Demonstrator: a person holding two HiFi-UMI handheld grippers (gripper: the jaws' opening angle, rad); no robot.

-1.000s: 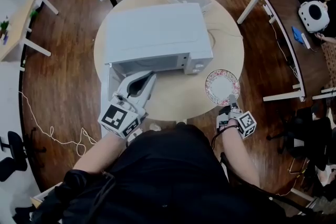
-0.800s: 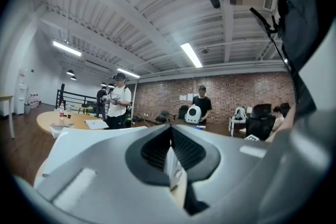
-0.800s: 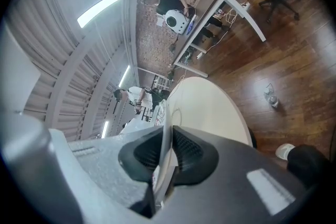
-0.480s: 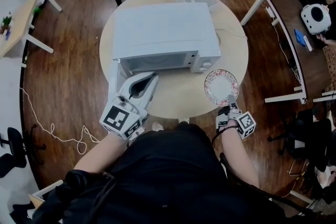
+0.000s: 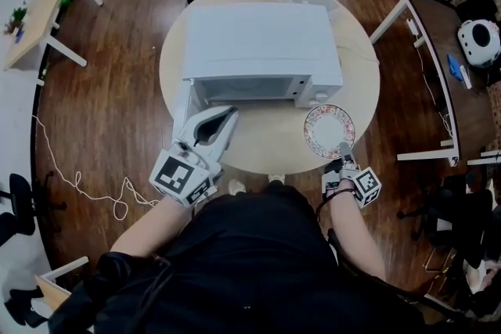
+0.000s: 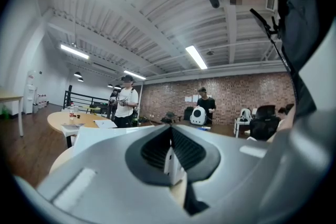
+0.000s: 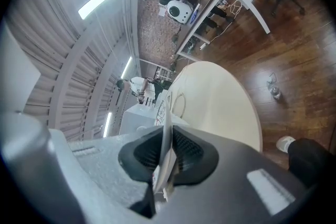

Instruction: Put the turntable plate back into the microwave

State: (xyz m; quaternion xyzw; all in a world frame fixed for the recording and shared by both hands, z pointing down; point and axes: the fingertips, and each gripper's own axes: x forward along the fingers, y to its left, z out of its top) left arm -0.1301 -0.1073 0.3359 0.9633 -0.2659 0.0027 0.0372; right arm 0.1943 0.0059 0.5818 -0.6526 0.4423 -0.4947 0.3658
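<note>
1. Round pale wooden table (image 5: 362,62). It carries everything below.

2. White box-shaped microwave oven (image 5: 262,39), at the table's centre. Its mouth faces the near edge, and its white door (image 5: 185,102) is swung open at the left. The cavity floor is not visible from above.

3. Round glass turntable plate with pink patterned rim (image 5: 329,129), on the near right of the table, just right of the oven's control end and outside the cavity. Whether it is lifted clear of the table cannot be told.

4. Left gripper (image 5: 224,120), at the oven mouth's left corner beside the door. Its jaws are pressed together with nothing between them.

5. Right gripper (image 5: 344,149), pinched on the plate's near rim.

Handling note: the hold is a thin edge grip, so the plate should probably travel slowly and flat, leftward and then straight in. The rim needs to clear the frame, and the left gripper should move aside.
</note>
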